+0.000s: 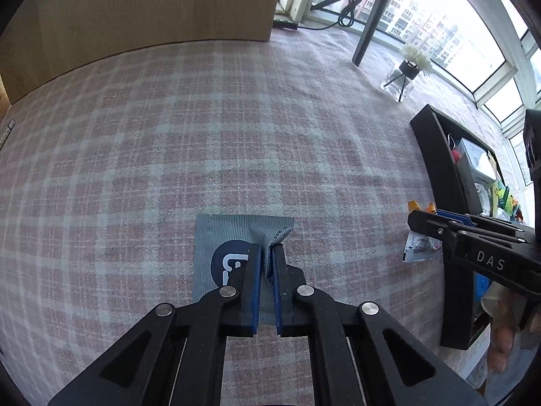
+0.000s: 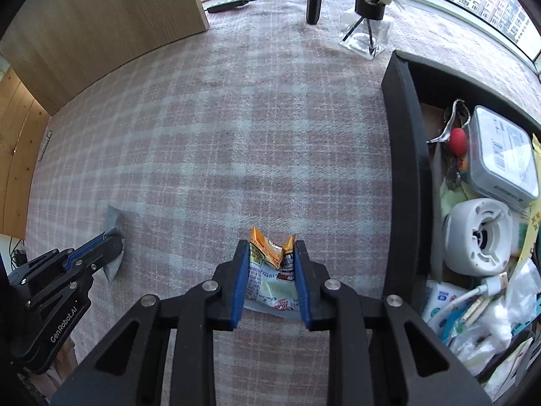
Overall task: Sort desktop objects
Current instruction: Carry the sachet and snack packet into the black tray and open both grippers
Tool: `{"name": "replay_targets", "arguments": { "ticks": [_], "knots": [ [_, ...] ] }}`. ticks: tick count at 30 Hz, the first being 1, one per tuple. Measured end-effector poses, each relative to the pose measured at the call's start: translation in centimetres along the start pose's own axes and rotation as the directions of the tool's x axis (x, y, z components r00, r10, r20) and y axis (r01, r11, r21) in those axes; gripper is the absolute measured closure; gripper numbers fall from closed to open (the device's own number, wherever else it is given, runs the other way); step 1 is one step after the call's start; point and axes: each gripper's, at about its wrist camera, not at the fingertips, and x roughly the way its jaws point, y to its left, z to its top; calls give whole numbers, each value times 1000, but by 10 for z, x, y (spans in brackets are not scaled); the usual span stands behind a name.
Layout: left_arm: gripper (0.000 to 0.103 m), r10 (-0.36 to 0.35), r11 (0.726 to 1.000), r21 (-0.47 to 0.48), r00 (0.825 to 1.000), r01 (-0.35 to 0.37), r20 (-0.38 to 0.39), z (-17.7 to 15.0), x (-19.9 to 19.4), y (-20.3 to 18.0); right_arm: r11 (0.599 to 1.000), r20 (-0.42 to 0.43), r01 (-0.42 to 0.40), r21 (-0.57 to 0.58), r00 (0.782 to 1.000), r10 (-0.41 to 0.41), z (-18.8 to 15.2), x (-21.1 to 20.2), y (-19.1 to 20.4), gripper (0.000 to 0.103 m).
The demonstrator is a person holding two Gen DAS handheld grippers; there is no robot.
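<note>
In the left wrist view, the left gripper has its blue pads nearly together, pinching a puckered fold of the grey sachet that lies on the plaid tablecloth; the sachet sits at about 6 o'clock in the view, with the black storage box out at 3 o'clock. The grip is on a thin ridge only — so I would lift slowly and keep the squeeze steady, since the flat foil could slip free. In the right wrist view, the right gripper holds a crumpled orange-and-white snack packet between narrow-set pads, the packet bulging above and below them. The box wall runs along 3 o'clock, already crowded with a white speaker, a clear lidded case and cables. A good drop probably means carrying the packet clear over the wall before opening — low travel risks catching the rim.
</note>
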Motion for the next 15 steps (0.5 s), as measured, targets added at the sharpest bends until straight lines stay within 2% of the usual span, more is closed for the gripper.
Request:
{"name": "replay_targets", "arguments": {
  "ticks": [1,3,6,9,11,13,15],
  "knots": [
    [98,7,1000,8,1000,-7,12,-2,-4,-7,1000,16,-1,2,1000,1,1,-22,-1,78],
    [98,8,1000,19,999,-9,34,4,-10,-18,1000,39,-10,6,999,10,0,-40,-5,78],
    [98,-13,999,44,998,10,67,10,-16,-48,1000,78,-15,11,997,14,-1,-71,-19,78],
    [98,-48,996,84,995,40,91,26,-16,-81,1000,122,-14,26,993,10,12,-92,-21,78],
    [98,-75,991,117,992,63,99,32,-18,-107,999,145,-11,40,989,5,17,-111,-37,78],
    [98,-101,984,156,989,84,105,36,-20,-133,998,169,7,65,985,-18,29,-77,-33,78],
    [98,-129,975,196,987,108,99,47,-7,-172,995,179,15,101,983,-33,42,-73,-42,78]
  ]
}}
